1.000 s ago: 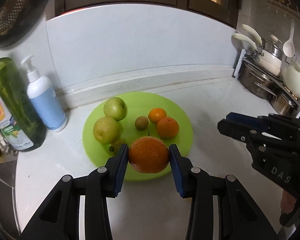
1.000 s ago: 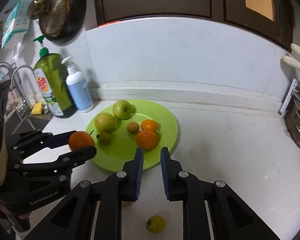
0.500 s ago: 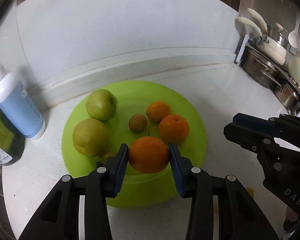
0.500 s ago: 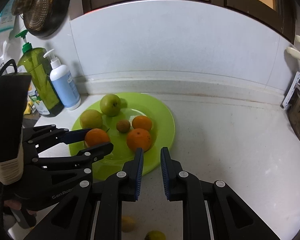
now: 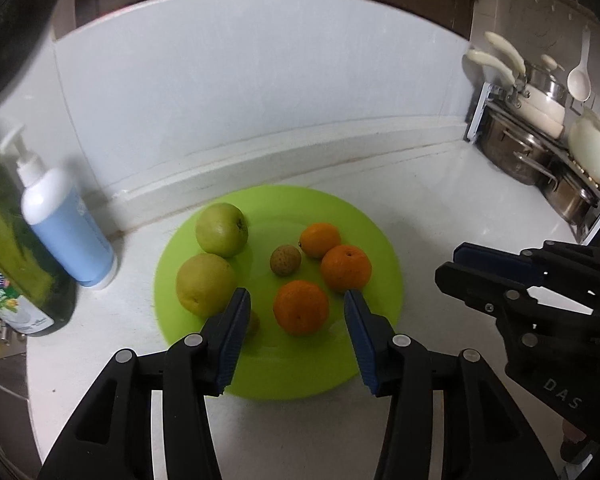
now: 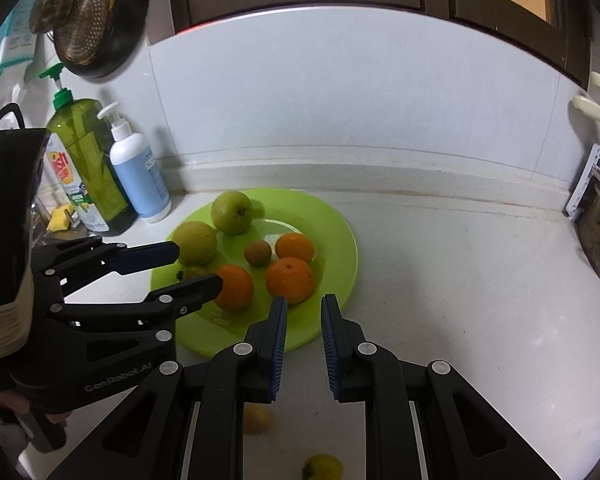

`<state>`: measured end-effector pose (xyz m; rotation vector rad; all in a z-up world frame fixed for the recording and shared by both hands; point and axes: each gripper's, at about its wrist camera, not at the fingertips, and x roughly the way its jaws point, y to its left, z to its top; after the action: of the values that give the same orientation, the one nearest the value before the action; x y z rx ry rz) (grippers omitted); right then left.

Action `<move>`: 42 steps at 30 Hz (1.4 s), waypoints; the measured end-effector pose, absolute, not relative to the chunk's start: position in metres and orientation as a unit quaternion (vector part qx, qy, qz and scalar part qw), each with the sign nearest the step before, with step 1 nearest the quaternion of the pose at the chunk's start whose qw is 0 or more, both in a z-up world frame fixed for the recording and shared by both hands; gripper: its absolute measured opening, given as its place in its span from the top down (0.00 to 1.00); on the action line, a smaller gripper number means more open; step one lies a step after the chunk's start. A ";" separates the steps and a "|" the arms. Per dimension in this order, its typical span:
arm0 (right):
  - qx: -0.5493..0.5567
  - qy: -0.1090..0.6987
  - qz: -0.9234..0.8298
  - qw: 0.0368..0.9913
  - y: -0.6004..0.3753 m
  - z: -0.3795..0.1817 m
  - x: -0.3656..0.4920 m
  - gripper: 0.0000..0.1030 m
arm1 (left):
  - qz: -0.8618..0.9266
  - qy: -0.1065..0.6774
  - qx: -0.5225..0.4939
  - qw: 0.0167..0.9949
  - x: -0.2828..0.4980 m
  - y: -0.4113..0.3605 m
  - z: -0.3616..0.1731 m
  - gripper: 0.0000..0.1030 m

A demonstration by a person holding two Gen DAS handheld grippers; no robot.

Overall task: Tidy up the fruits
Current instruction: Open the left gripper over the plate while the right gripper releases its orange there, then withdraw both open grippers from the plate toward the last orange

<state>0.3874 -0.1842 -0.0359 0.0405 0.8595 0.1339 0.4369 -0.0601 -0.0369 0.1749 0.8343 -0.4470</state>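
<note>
The large orange (image 5: 301,306) now sits on the green plate (image 5: 380,236), at its near side, with bare gaps between it and the blue pads on either hand. A second ago the left claw (image 5: 296,336) was clenched on this fruit and carrying it above the plate; its jaws have just been opening, and the orange stands between them, released and resting on its own. That reads as one more fruit delivered.

Around it on the plate lie two smaller oranges (image 5: 346,268) just beyond to the right, a small brown fruit (image 5: 285,261) in the middle, and two green apples (image 5: 221,229) on the left, far side.

The right claw (image 6: 303,334) hovers over the plate's near right edge, its jaws drawn together on nothing. On the desk (image 6: 460,280) near that claw, off the plate, two small yellowish fruits (image 6: 323,467) are partly hidden; I judge these remain to be gathered. A blue-and-white pump bottle (image 5: 64,224) stands left of the plate.
</note>
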 end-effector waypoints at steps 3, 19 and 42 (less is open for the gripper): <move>0.021 0.408 0.066 0.911 -0.184 -0.029 0.378 0.82 | -0.208 0.393 0.081 0.892 0.426 -0.053 -0.025 0.51; 0.014 0.367 0.110 0.923 -0.139 0.012 0.311 0.70 | -0.141 0.344 0.126 0.920 0.333 0.004 0.026 0.39; -0.039 0.371 0.164 0.913 -0.103 0.017 0.212 0.49 | -0.052 0.372 0.059 0.925 0.191 0.053 0.000 0.32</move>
<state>0.2125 -0.1028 0.0170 -0.0794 0.7646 0.3385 0.1907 0.0535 0.0002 0.1216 0.7641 -0.1067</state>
